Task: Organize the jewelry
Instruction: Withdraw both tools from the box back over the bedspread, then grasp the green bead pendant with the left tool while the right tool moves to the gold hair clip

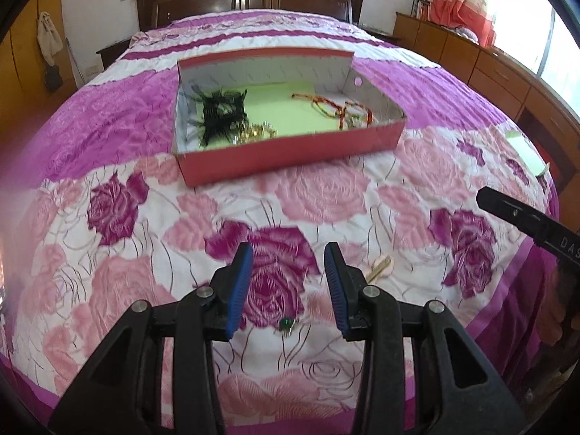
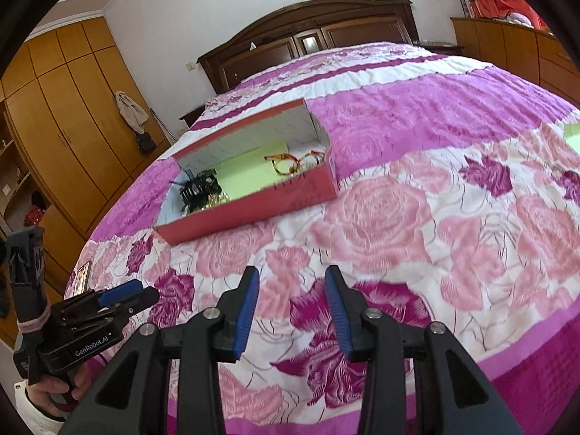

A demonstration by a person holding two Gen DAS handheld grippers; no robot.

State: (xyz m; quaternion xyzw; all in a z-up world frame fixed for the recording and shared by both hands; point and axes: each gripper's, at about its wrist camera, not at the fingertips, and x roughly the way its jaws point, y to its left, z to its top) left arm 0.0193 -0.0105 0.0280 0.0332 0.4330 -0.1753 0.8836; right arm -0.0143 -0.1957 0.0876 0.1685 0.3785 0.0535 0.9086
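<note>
Box point(image 1: 286, 159) mid-bed, grippers empty (left point(image 1: 288, 282), right point(image 2: 291, 304))

Your left hand-held gripper point(image 2: 139, 295): black frame, blue ribbed pads point(image 2: 119, 291), silver screws, "GenRobot.AI" marking, pink band; you wear a white sleeve point(image 2: 36, 415).

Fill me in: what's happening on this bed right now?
A person holds a gripper in each hand over a floral bedspread. Both are open and empty. The left gripper hovers above a green-stone ring, with a small gold piece beside it. A red box further up the bed already holds black, gold and red-orange jewelry. The right gripper is over bare quilt.
</note>
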